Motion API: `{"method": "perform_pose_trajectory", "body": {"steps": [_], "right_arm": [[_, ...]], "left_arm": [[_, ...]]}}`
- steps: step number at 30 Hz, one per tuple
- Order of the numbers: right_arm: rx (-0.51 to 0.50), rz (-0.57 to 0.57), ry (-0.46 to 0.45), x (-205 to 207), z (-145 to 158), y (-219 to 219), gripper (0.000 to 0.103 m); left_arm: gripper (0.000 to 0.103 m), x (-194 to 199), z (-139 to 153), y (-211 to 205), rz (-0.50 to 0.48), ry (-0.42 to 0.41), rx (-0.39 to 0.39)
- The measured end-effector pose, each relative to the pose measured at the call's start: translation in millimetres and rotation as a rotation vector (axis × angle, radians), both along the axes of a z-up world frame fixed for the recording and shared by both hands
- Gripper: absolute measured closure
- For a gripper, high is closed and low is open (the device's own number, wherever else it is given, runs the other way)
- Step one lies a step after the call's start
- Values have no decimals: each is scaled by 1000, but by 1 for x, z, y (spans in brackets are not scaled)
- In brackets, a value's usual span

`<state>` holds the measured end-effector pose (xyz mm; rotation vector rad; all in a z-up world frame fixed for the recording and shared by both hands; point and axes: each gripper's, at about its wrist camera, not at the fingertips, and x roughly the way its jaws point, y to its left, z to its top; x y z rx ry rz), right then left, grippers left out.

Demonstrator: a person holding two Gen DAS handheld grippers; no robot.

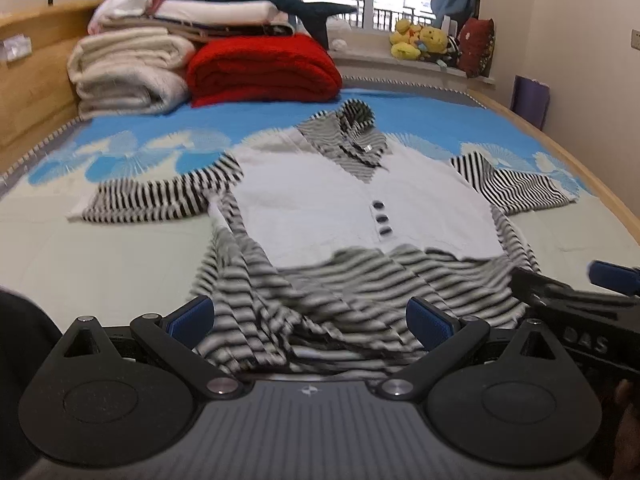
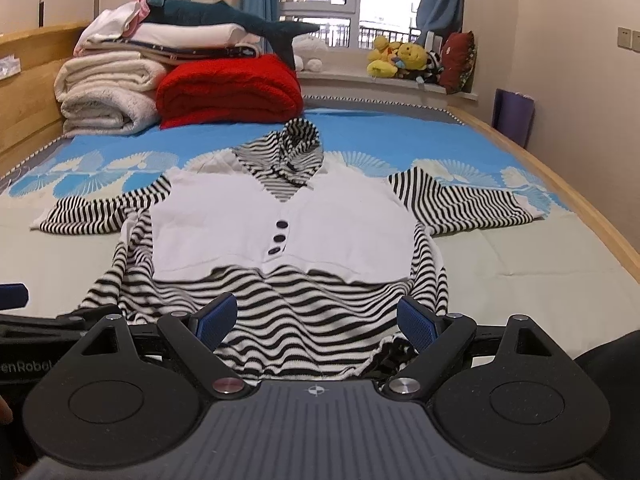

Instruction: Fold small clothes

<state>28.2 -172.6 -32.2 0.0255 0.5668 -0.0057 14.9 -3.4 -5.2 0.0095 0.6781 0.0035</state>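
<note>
A small hooded top (image 1: pixel 352 200) (image 2: pixel 280 216) lies face up on the bed, with a white chest panel, three dark buttons, and black-and-white striped hood, sleeves and hem. Both sleeves are spread out sideways. My left gripper (image 1: pixel 311 320) hovers over the near left part of the striped hem, jaws wide and open, with the rumpled hem lying between the blue pads (image 1: pixel 192 318) and not pinched. My right gripper (image 2: pixel 318 320) stands open the same way over the near right part of the hem. Each gripper shows at the edge of the other's view, the right gripper (image 1: pixel 600 292) and the left gripper (image 2: pixel 12 296).
At the far left of the bed are stacked cream blankets (image 2: pixel 104 96), a red blanket (image 2: pixel 228 88) and a plush shark (image 2: pixel 224 20). Plush toys (image 2: pixel 400 58) sit on the window sill. A wooden bed rail (image 2: pixel 580 200) runs along the right side.
</note>
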Motion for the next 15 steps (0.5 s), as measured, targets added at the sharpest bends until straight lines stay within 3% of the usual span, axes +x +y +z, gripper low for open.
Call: {"method": "perform_pose_trajectory", "body": {"steps": [8, 13, 15], "right_arm": [[53, -51, -81, -1, 19, -19, 16], [-31, -136, -163, 2, 30, -34, 16], [-8, -141, -157, 9, 36, -48, 17]], "left_arm": [[7, 65, 49, 26, 4, -130, -2], [7, 129, 70, 47, 36, -189, 48], [15, 159, 73, 62, 59, -198, 47]]}}
